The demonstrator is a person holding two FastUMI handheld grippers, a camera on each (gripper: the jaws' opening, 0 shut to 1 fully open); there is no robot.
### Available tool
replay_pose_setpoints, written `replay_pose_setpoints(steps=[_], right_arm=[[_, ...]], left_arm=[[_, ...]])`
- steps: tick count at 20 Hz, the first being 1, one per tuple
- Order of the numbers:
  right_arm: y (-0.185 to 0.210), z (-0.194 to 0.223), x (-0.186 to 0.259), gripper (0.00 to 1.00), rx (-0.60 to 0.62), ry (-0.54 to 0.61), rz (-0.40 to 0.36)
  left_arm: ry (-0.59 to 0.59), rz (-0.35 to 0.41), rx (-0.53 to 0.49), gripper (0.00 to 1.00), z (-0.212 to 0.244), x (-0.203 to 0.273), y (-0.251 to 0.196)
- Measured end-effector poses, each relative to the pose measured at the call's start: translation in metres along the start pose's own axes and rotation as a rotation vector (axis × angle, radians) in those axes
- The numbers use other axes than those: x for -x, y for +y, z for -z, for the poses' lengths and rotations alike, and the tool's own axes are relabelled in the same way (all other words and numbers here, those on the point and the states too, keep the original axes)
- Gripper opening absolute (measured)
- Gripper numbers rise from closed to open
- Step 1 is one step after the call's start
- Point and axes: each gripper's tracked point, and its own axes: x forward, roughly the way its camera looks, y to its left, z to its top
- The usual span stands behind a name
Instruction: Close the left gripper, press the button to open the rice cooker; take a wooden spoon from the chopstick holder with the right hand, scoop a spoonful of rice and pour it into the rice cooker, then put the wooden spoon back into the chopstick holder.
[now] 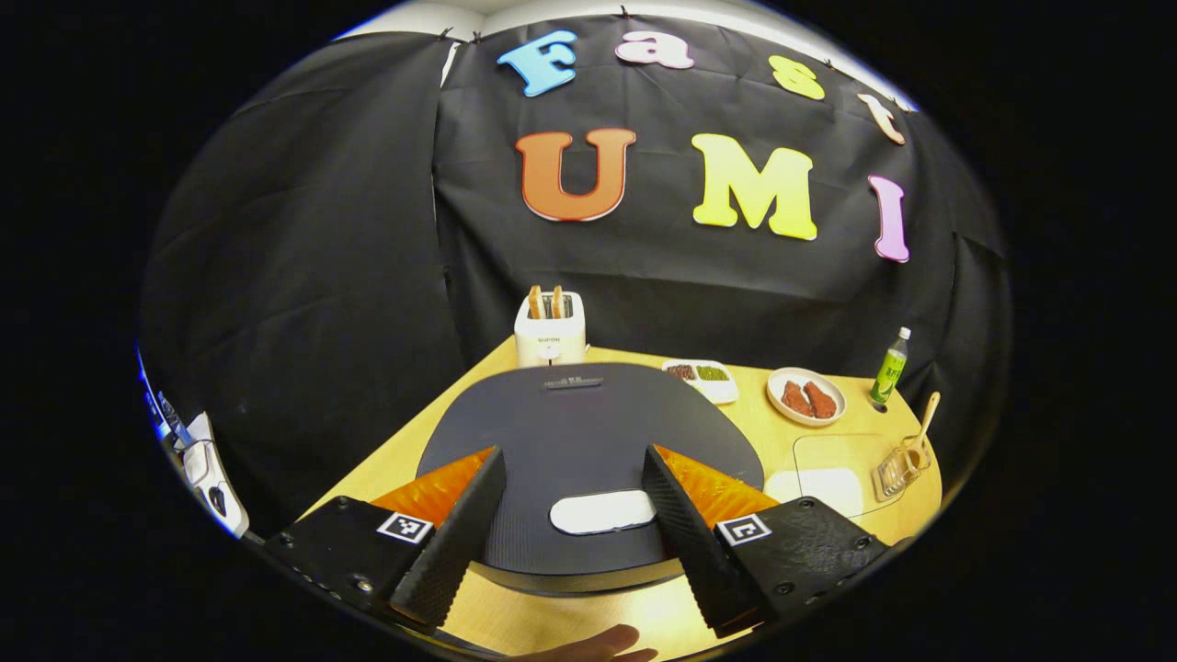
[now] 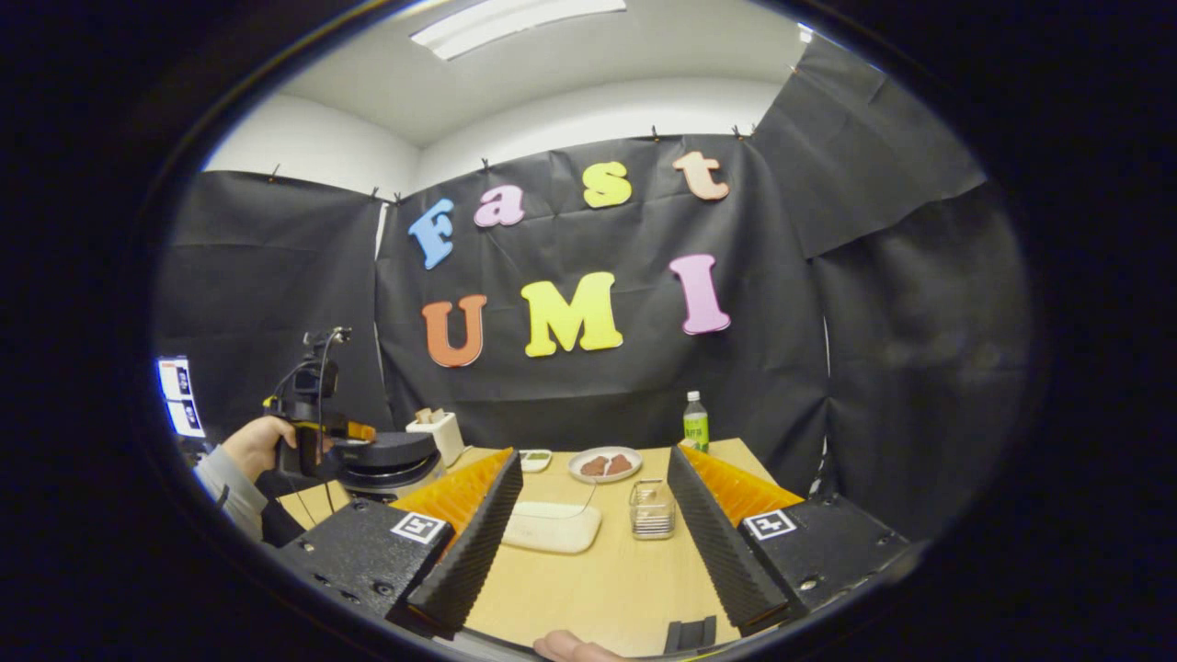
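1. The left gripper (image 1: 572, 515) hovers over the rice cooker (image 1: 588, 441), jaws spread wide, with the pale button (image 1: 602, 511) lying between the fingers. The lid is down, so I judge the opening step not yet done.

2. Risk here: the task asks for closed fingers before pressing. If they come down spread like this, they may straddle the button and push only on the lid, and the cooker would not open.

3. The right gripper (image 2: 588, 529) hangs above the table (image 2: 588, 579), jaws wide and holding nothing. The chopstick holder (image 2: 652, 508), a clear wire-ribbed cup, stands ahead between its fingers.

4. From the left gripper view the wooden spoon (image 1: 922, 430) leans out of that holder. The cup looks light; a sideways pull on the handle could tip it over.

5. A shallow clear tray of rice (image 2: 552, 527) sits just beside the holder. An overfull scoop might spill grains across the table on the way to the cooker, which stands well apart.

6. The table is pale wood. At the back sit a toaster (image 1: 550, 329), a small white dish (image 1: 703, 377), a plate (image 1: 806, 396) and a green bottle (image 1: 891, 366). Black cloth walls the booth; a ceiling light (image 2: 515, 18) shows above.
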Motion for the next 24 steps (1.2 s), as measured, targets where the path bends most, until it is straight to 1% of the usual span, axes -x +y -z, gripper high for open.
replay_pose_setpoints(steps=[1, 2, 3, 4, 6, 8, 9, 10, 13, 14, 16, 17, 18, 20, 21, 22, 24], right_arm=[[0.002, 0.000, -0.001, 1.00, -0.006, 0.003, 0.000], [0.006, 0.003, -0.003, 1.00, -0.005, 0.008, -0.004], [0.009, 0.005, -0.002, 0.98, 0.001, 0.011, -0.009], [0.012, 0.005, -0.001, 1.00, 0.006, 0.009, -0.014], [0.018, 0.005, 0.001, 1.00, 0.022, 0.005, -0.023], [0.021, 0.004, 0.003, 1.00, 0.040, 0.000, -0.027], [0.023, 0.003, 0.004, 0.98, 0.050, -0.005, -0.030], [0.025, 0.003, 0.005, 1.00, 0.057, -0.008, -0.033], [0.030, 0.003, 0.007, 1.00, 0.062, -0.009, -0.042], [0.029, 0.004, 0.008, 0.98, 0.064, -0.010, -0.041], [0.029, 0.003, 0.010, 0.98, 0.066, -0.014, -0.036], [0.029, 0.002, 0.010, 0.98, 0.066, -0.014, -0.034], [0.028, 0.002, 0.009, 1.00, 0.066, -0.014, -0.029], [0.027, 0.001, 0.010, 1.00, 0.069, -0.016, -0.022], [0.026, 0.001, 0.009, 0.98, 0.072, -0.017, -0.020], [0.025, 0.001, 0.008, 1.00, 0.071, -0.018, -0.016], [0.023, 0.001, 0.007, 1.00, 0.070, -0.018, -0.010]], left_arm=[[0.035, -0.007, -0.009, 0.97, 0.011, -0.003, -0.002], [0.045, -0.013, -0.015, 0.97, 0.012, -0.001, -0.001], [0.037, -0.015, -0.014, 1.00, 0.006, 0.000, -0.001], [0.037, -0.010, -0.008, 0.97, 0.006, 0.002, -0.001], [0.072, 0.002, 0.000, 0.98, 0.015, 0.003, -0.003], [0.065, 0.006, -0.008, 0.98, 0.016, 0.006, -0.003], [0.058, 0.005, -0.003, 0.98, 0.015, 0.009, -0.003], [0.050, 0.003, 0.000, 0.98, 0.018, 0.012, -0.004], [0.013, 0.001, -0.015, 0.98, 0.022, 0.018, -0.007], [0.001, 0.000, -0.022, 0.98, 0.023, 0.020, -0.007], [-0.002, 0.001, -0.026, 0.98, 0.031, 0.017, -0.007], [-0.022, 0.001, -0.026, 0.98, 0.029, 0.016, -0.006], [-0.032, 0.001, -0.027, 0.98, 0.029, 0.016, -0.006], [-0.043, 0.003, -0.031, 0.98, 0.026, 0.016, -0.007], [-0.041, 0.005, -0.038, 0.98, 0.026, 0.015, -0.008], [-0.044, 0.009, -0.044, 0.98, 0.025, 0.015, -0.007], [-0.038, 0.024, -0.031, 0.96, 0.025, 0.017, -0.007]])
